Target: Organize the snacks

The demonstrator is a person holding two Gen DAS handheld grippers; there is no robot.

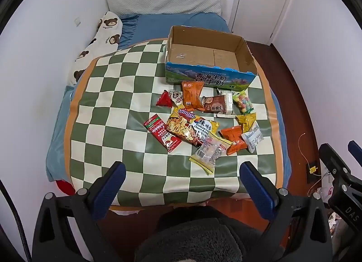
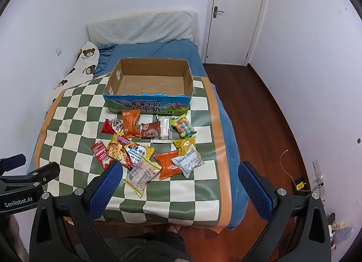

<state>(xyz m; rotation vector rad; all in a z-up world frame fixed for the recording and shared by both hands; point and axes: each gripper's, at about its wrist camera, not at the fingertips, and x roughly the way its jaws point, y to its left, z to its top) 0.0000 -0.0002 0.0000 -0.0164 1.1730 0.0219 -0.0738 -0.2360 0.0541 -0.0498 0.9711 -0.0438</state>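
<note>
Both the left gripper [image 1: 182, 172] and the right gripper [image 2: 179, 172] hover with jaws spread wide and nothing between them, at the near edge of the checkered mat [image 1: 108, 112]. Just beyond lie the scattered snack packets [image 1: 204, 117]; farther off sits the cardboard box [image 2: 149, 85].

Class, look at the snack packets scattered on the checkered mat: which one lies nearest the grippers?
The clear packet with yellow edges, printed label facing up. It sits at the front of the pile, ahead of the orange packet and the Sedaap noodle packet.
</note>
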